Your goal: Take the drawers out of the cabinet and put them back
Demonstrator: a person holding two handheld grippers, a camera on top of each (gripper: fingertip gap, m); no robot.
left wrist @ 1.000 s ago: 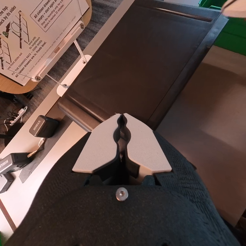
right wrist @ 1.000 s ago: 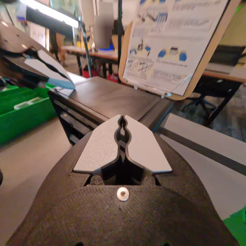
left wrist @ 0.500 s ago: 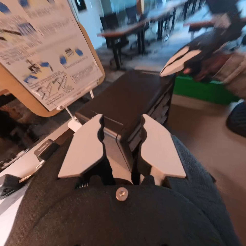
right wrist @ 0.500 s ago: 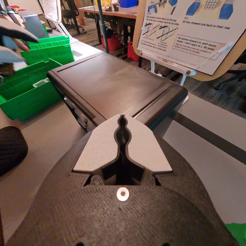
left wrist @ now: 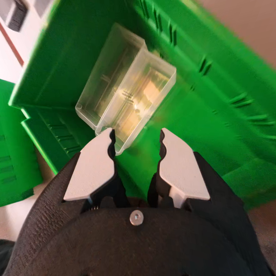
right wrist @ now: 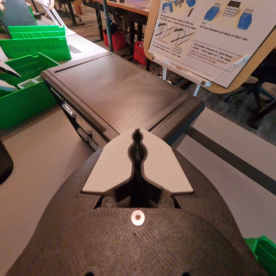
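In the left wrist view we find the left hand-held gripper [left wrist: 136, 139] with its jaws well apart and nothing between them, poised over a clear plastic drawer [left wrist: 127, 89] that lies inside a green bin [left wrist: 209, 74]. The drawer sits just ahead of the fingertips and up-left of centre frame, its near corner beside the left finger [left wrist: 92, 168]; its long axis runs diagonally from lower centre toward the upper centre of the frame, so we judge the jaws would need turning to span its narrow sides. The picture is motion-blurred, and contact between finger and drawer cannot be confirmed. In the right wrist view the right hand-held gripper [right wrist: 138, 131] has its jaws pressed together, holding nothing, at the near corner of the black cabinet [right wrist: 119, 92]; whether it rests on the top we cannot tell. Clear drawer fronts [right wrist: 83, 124] show along the cabinet's face at left of centre. The left hand-held gripper is plainly the nearer to the loose drawer. The pale surface [right wrist: 37, 149] carries more green bins [right wrist: 34, 38] at upper left; an instruction board [right wrist: 209, 37] stands upper right, with desks and chairs beyond
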